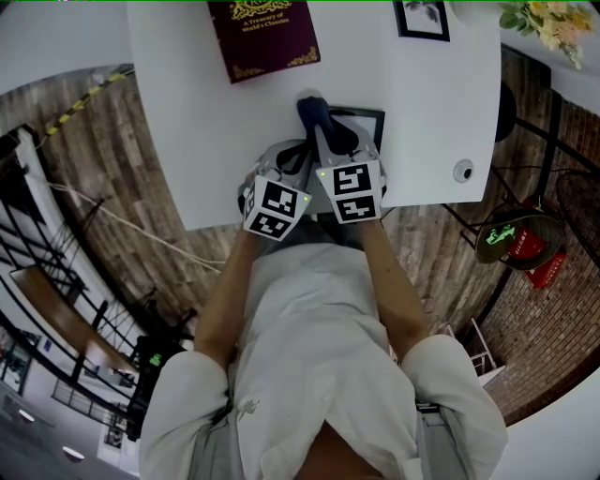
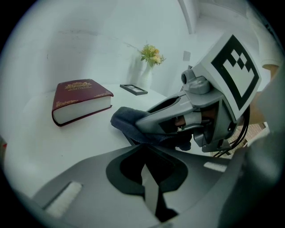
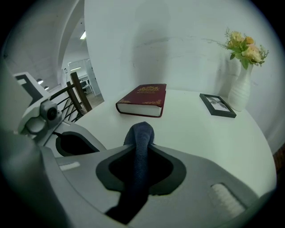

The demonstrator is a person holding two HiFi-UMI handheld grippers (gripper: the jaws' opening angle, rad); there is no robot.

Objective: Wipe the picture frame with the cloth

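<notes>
On the white table (image 1: 178, 112) lie two frames: the near picture frame (image 1: 371, 116), half covered by one dark blue cloth (image 3: 139, 133) clamped in the right gripper (image 1: 325, 139), and the far frame (image 1: 421, 19) near one vase of flowers (image 3: 241, 87), plus one maroon book (image 1: 262, 33); the left gripper (image 2: 147, 171), jaws together and empty, sits just beside.

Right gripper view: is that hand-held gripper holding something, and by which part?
Yes. The right hand-held gripper is shut on the dark blue cloth, pinching a bunched fold; the cloth's rounded end pokes out beyond the jaws.

Dark-blue cloth (image 3: 139, 133), maroon book (image 3: 149, 92)
</notes>
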